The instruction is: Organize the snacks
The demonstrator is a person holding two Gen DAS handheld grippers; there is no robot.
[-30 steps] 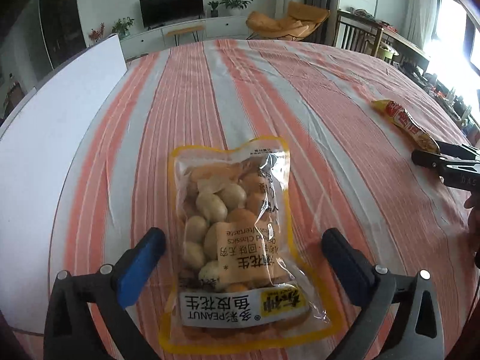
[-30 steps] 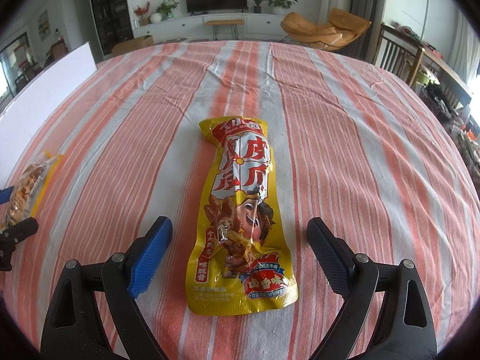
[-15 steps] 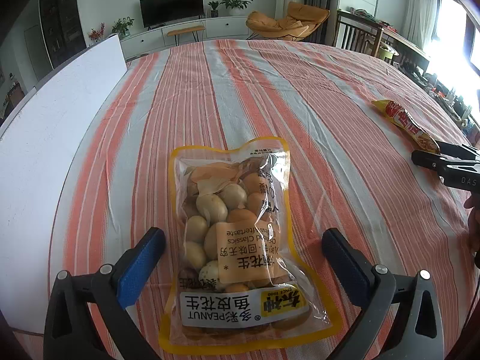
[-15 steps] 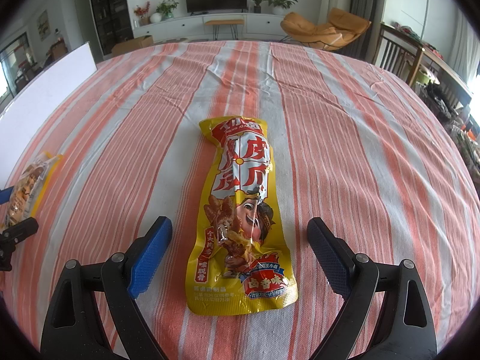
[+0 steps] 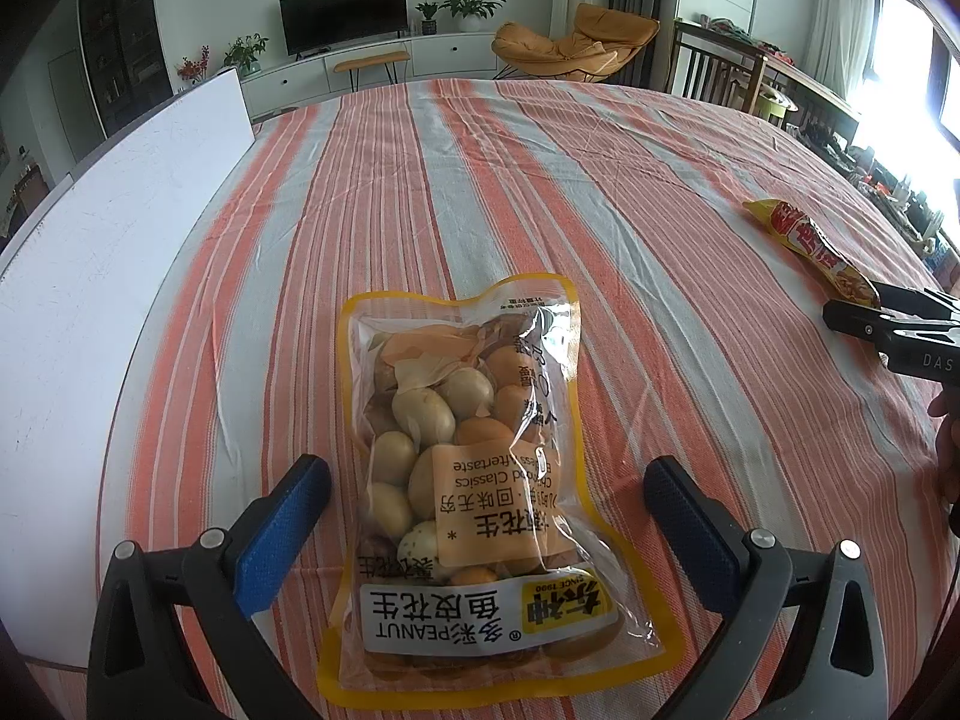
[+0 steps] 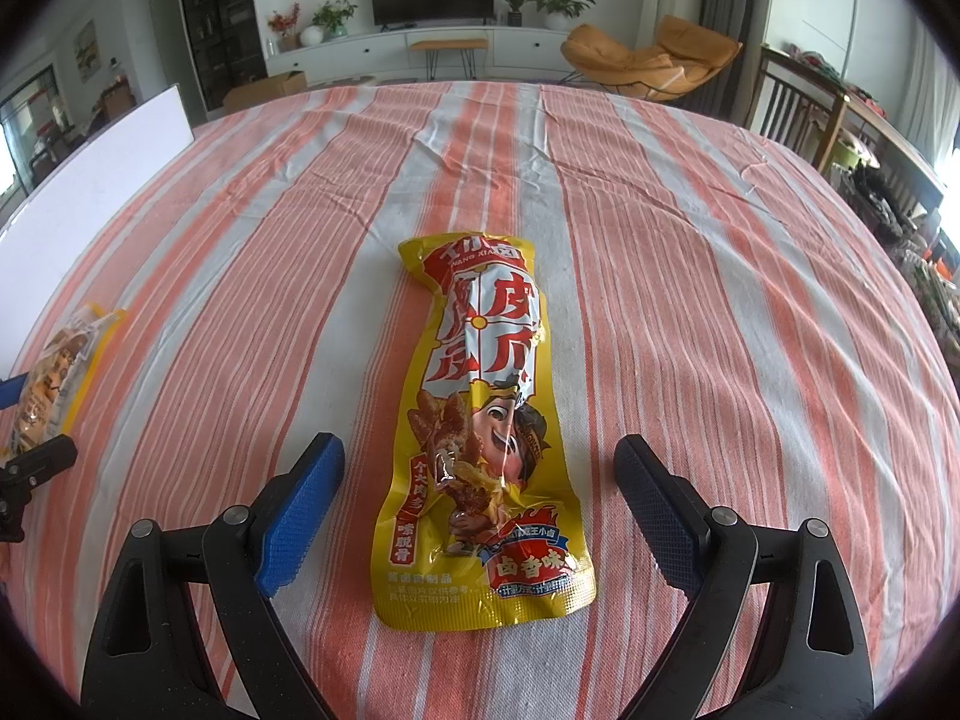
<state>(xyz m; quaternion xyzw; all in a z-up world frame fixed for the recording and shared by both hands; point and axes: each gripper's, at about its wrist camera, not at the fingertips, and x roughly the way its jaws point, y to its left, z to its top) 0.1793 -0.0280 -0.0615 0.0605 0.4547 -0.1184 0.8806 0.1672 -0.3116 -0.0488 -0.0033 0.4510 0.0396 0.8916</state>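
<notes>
Between spread jaws, peanut bag.

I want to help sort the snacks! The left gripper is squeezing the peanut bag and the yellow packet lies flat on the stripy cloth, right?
Not squeezing. In the left wrist view the left gripper has its jaws open on either side of the peanut bag, not touching it. The yellow packet does lie flat on the stripy cloth.

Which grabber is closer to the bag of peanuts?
Left. The left gripper sits open with the peanut bag between its fingers. The right gripper is off to the side, open around the yellow snack packet.
</notes>
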